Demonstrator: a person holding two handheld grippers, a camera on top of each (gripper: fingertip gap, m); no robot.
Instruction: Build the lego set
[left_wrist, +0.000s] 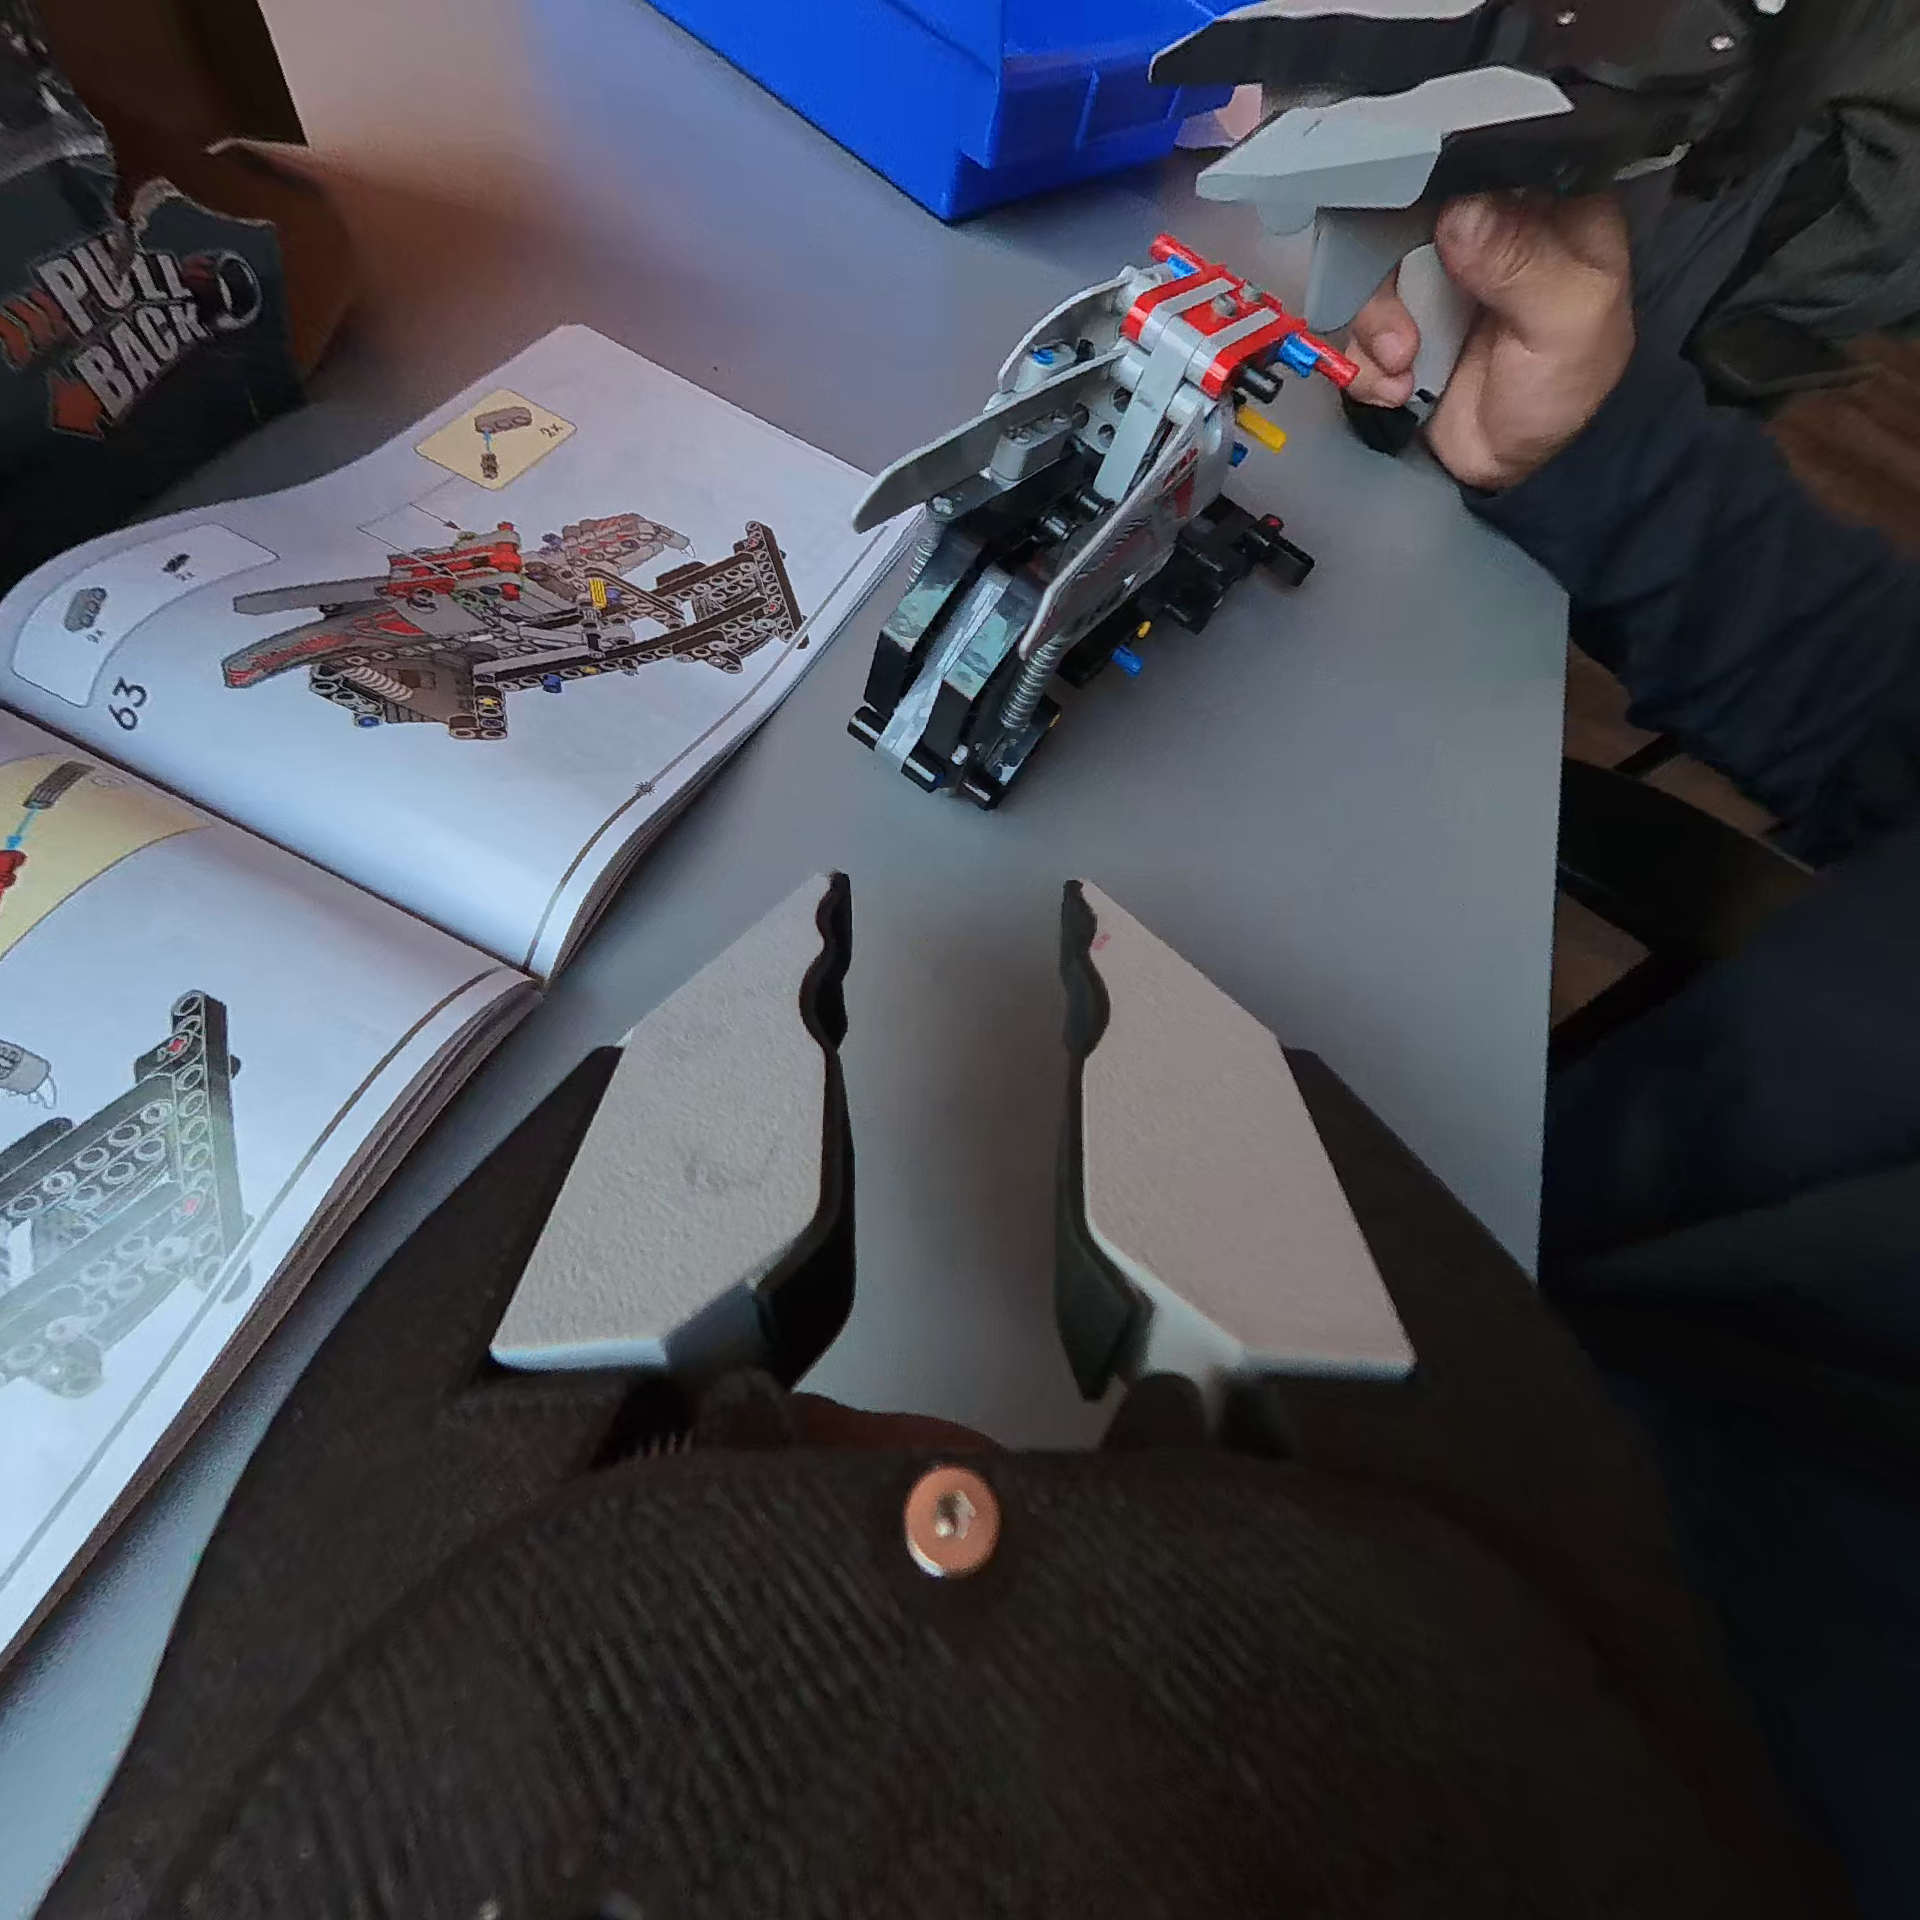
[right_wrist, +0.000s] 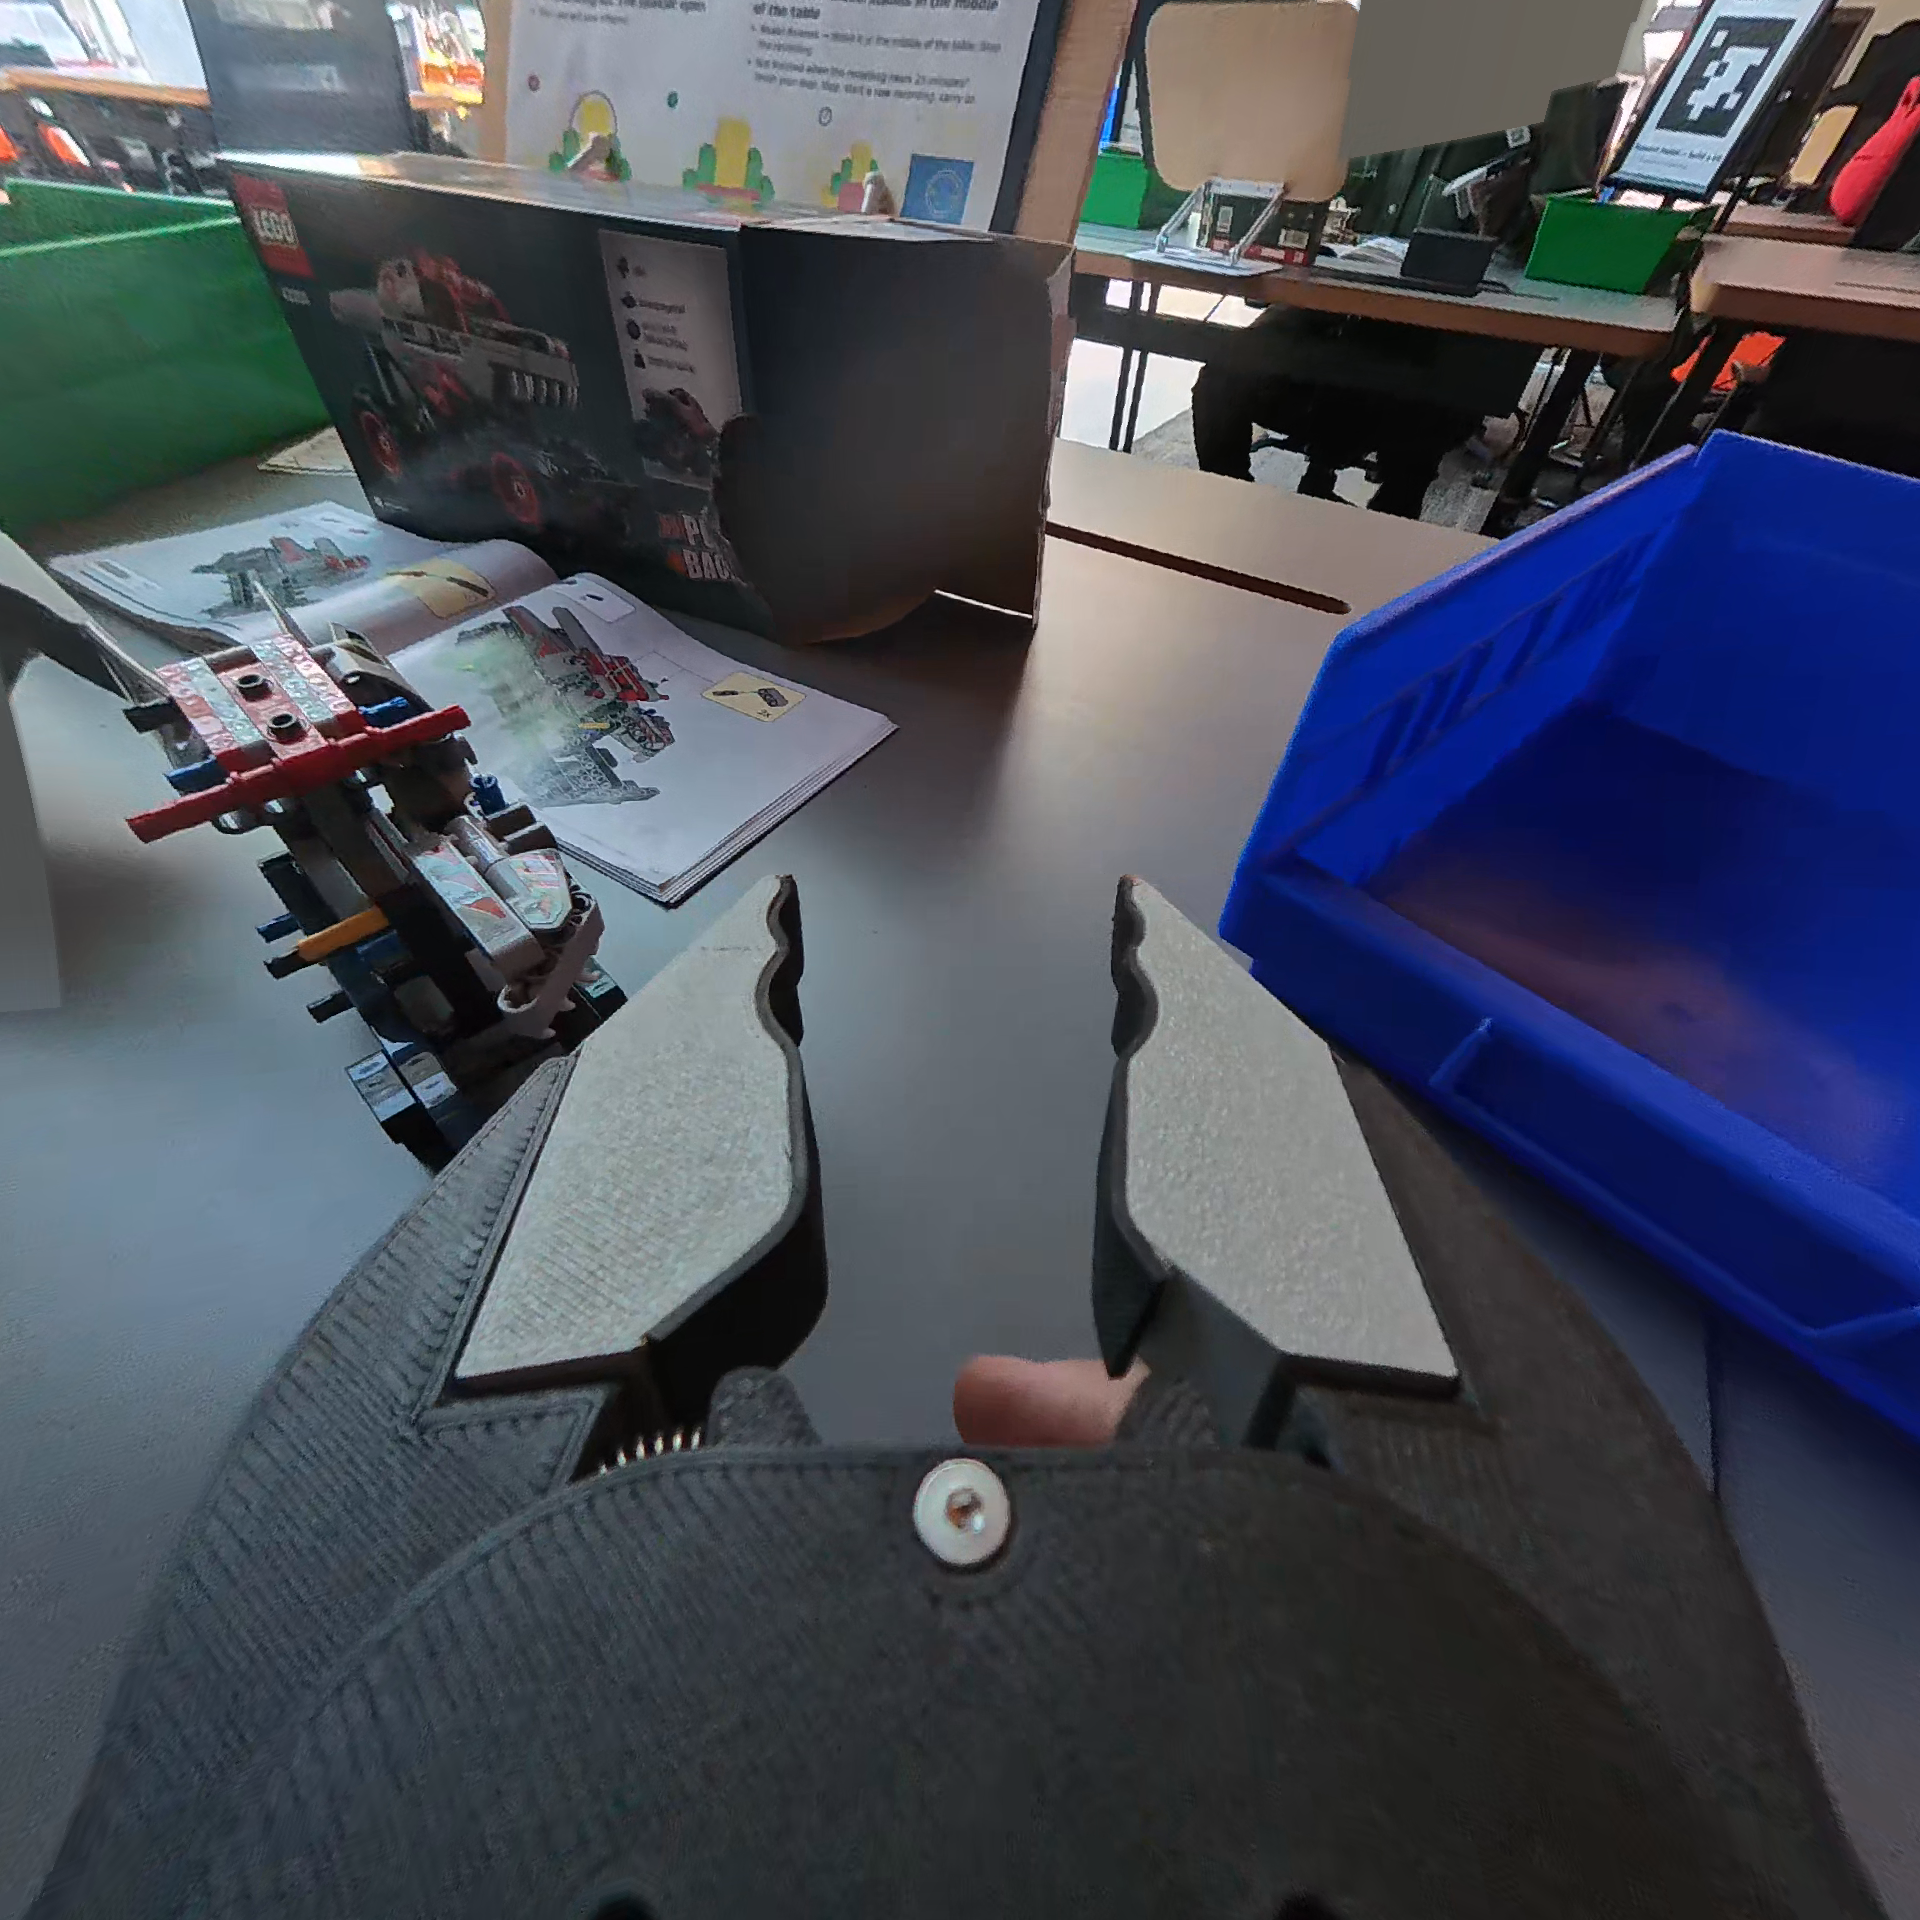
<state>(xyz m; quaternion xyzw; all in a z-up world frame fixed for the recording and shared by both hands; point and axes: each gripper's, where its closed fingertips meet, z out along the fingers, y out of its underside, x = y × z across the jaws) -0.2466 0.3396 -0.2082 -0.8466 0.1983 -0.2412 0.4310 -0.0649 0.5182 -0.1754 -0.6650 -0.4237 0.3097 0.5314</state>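
Observation:
A partly built lego vehicle (left_wrist: 1081, 520) in grey, black and red stands on the grey table (left_wrist: 1299, 883), with a red cross axle on top. It also shows at the left of the right wrist view (right_wrist: 364, 862). My left gripper (left_wrist: 956, 904) is open and empty, above the table in front of the model and apart from it. My right gripper (right_wrist: 956, 914) is open and empty, to the right of the model and beside the blue bin (right_wrist: 1610, 883). The left wrist view shows the right gripper (left_wrist: 1184, 130) above and behind the model, held by a hand (left_wrist: 1507, 332).
An open instruction booklet (left_wrist: 416, 675) lies left of the model. The dark lego box (right_wrist: 675, 395) stands behind the booklet. The blue bin (left_wrist: 935, 94) sits at the back right. A green bin (right_wrist: 125, 343) is at the far left. The table edge (left_wrist: 1558, 831) runs close to the model's right. My hands' fingertips stand some 25 cm from each other.

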